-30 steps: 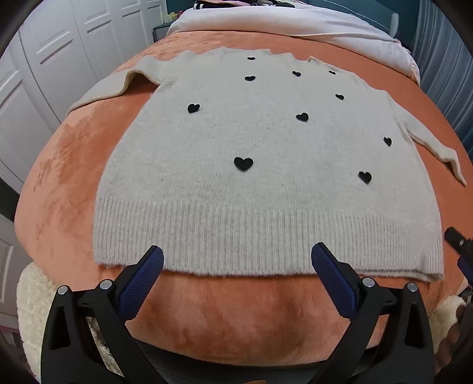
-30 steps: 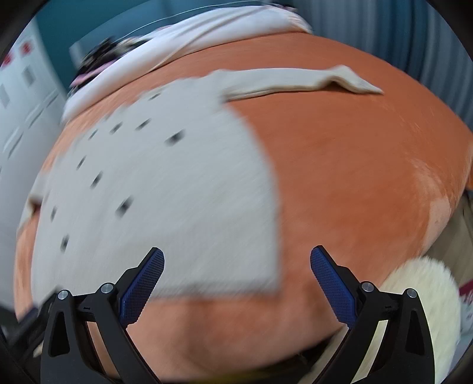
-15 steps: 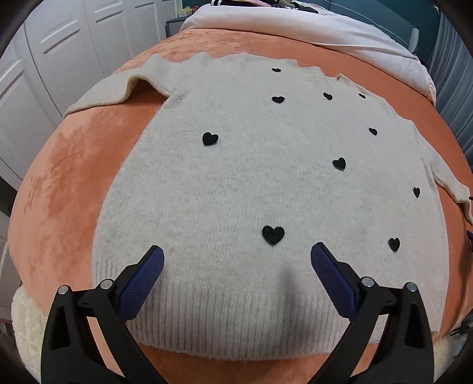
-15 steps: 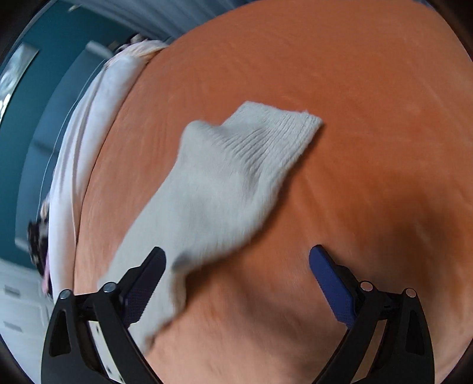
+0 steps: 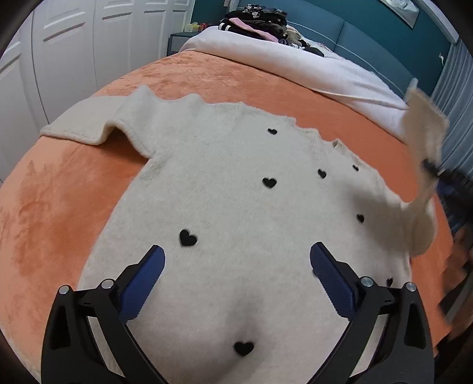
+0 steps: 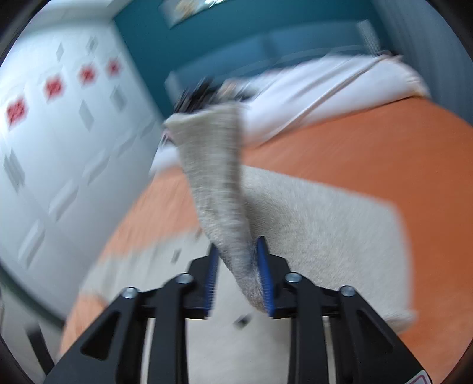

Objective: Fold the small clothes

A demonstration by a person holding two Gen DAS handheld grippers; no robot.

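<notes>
A cream knit sweater (image 5: 236, 206) with small black hearts lies flat, face up, on the orange bedspread (image 5: 59, 206). Its left sleeve (image 5: 85, 127) lies out to the left. My left gripper (image 5: 236, 260) is open and empty, hovering over the sweater's lower body. My right gripper (image 6: 238, 254) is shut on the right sleeve (image 6: 215, 183) and holds it lifted off the bed, cuff standing up. In the left wrist view the raised sleeve (image 5: 422, 141) shows blurred at the right edge.
A white duvet (image 5: 295, 65) covers the head of the bed, with a pile of dark clothes (image 5: 254, 20) on it. White wardrobe doors (image 5: 74, 44) stand to the left. A teal headboard (image 5: 369, 35) is behind.
My right gripper closed on the right sleeve and lifted it off the bedspread. My left gripper moved forward over the sweater, from its hem toward its chest.
</notes>
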